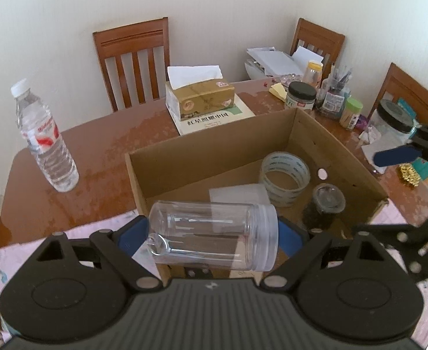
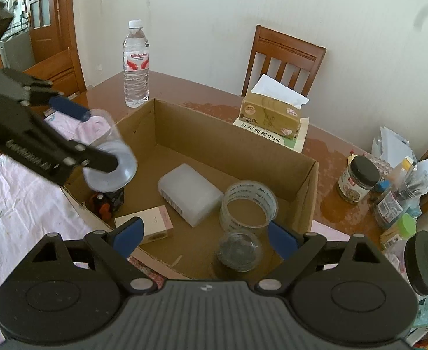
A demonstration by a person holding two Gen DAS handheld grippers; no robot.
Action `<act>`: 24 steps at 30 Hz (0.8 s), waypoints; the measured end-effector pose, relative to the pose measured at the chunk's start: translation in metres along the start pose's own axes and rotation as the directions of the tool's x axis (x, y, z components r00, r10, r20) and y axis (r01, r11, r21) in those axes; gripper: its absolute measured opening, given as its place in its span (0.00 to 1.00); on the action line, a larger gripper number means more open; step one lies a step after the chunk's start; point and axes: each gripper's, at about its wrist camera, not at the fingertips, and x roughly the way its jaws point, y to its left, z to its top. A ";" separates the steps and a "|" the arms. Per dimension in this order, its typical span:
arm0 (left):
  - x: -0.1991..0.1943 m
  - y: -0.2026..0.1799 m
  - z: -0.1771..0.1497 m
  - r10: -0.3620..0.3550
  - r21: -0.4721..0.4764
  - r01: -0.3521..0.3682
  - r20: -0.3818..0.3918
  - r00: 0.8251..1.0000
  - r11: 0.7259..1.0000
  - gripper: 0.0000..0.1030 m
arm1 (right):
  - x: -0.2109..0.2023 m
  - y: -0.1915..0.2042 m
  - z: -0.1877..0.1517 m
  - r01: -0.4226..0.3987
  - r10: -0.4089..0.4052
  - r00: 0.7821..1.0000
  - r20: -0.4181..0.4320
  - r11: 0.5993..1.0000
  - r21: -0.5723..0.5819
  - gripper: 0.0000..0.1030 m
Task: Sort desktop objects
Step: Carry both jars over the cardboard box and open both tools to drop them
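At the far left of the tabletop (image 1: 103,143) stands a water bottle (image 1: 46,140), upright and well clear of the work. The left hand-held gripper (image 1: 212,236) holds a clear plastic jar (image 1: 214,233) over the near rim of the cardboard box (image 1: 202,148), its blue pads pressing on the jar's two ends. The jar lies sideways, long axis running left to right across the jaws, the threaded mouth to the right and the closed base to the left (a small metal piece seems to lie inside).

The risk I see is a slip: smooth plastic clamped end to end could pop out or roll, and if let go too near the rim it might tip outward onto the cloth rather than into the box. Dropped from high, it could knock the tape roll (image 1: 285,180) or the small dark-filled jar (image 1: 327,201) below.

The right hand-held gripper (image 2: 205,237) hangs over the box, jaws wide and empty.
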 end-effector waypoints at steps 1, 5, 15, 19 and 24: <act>0.002 0.000 0.002 0.007 0.012 -0.007 -0.001 1.000 1.000 0.89 | -0.001 0.000 0.000 -0.001 0.001 1.000 0.002 1.000 0.001 0.92; 0.013 -0.001 0.008 0.021 0.061 -0.020 -0.007 1.000 0.998 0.89 | -0.004 -0.001 -0.001 0.004 -0.004 1.000 0.007 1.000 0.008 0.92; 0.036 -0.006 0.016 0.108 0.214 -0.107 0.010 0.994 0.971 0.91 | -0.008 -0.002 -0.007 0.012 -0.012 1.000 0.001 1.000 0.022 0.92; 0.038 -0.006 0.015 0.124 0.227 -0.121 0.003 0.992 0.966 0.91 | -0.009 -0.001 -0.009 0.014 -0.014 1.000 -0.001 1.000 0.027 0.92; 0.032 -0.006 0.009 0.098 0.224 -0.094 -0.010 0.995 0.970 0.91 | -0.010 0.000 -0.011 0.013 -0.013 1.000 -0.004 1.000 0.028 0.92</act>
